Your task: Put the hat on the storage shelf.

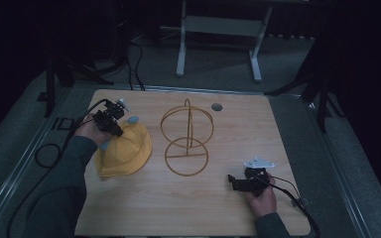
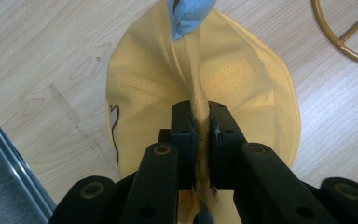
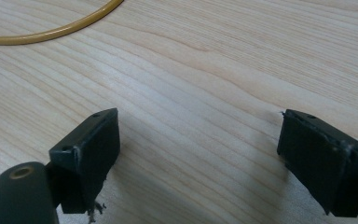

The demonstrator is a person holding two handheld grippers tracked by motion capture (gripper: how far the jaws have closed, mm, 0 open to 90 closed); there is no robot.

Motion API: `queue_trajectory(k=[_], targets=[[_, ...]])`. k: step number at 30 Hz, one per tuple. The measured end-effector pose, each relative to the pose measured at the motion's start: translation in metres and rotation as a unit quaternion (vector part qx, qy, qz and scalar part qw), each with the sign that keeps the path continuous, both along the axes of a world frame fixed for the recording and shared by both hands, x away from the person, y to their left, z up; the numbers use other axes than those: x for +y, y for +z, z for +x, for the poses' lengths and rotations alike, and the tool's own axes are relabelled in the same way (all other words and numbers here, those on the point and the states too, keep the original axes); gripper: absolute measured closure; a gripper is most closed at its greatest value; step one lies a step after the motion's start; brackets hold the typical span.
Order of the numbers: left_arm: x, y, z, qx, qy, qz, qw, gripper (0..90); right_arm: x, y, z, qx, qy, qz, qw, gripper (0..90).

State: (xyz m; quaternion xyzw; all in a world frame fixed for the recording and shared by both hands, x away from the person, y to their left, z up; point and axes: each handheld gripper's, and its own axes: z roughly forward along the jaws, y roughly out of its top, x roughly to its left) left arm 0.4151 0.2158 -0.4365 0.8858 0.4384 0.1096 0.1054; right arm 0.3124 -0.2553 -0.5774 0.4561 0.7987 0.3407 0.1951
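Observation:
A yellow cap with a light-blue brim tip lies at the left of the wooden table. My left gripper is shut on a pinched fold of the cap, and the blue tip shows beyond the jaws. A gold wire hat stand with a round base ring stands in the middle of the table. My right gripper rests low near the front right, open, with bare wood between its jaws; part of the stand's ring curves at the top left of its view.
A round grey grommet sits in the tabletop behind the stand. Cables trail from both grippers off the table edges. A white table frame stands on the floor beyond. A metal rail runs along the table's left edge.

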Motion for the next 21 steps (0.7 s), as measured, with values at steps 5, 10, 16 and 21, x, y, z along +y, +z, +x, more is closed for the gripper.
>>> queue_trajectory(k=[5,10,16,21], targets=[[0.000,0.002,-0.001,0.003,-0.003,0.001,1.0000,83.6,0.000,0.000,0.000,0.000,0.000,0.000,1.0000,12.8],[0.001,0.005,-0.002,0.004,-0.005,-0.003,1.0000,83.8,0.000,0.000,0.000,0.000,0.000,0.000,1.0000,12.8],[0.001,0.011,-0.004,0.001,-0.007,-0.005,1.0000,83.9,0.000,0.000,0.000,0.000,0.000,0.000,1.0000,12.8],[0.003,0.017,-0.006,-0.007,-0.007,-0.011,0.9999,83.9,0.000,0.000,0.000,0.000,0.000,0.000,1.0000,12.8]])
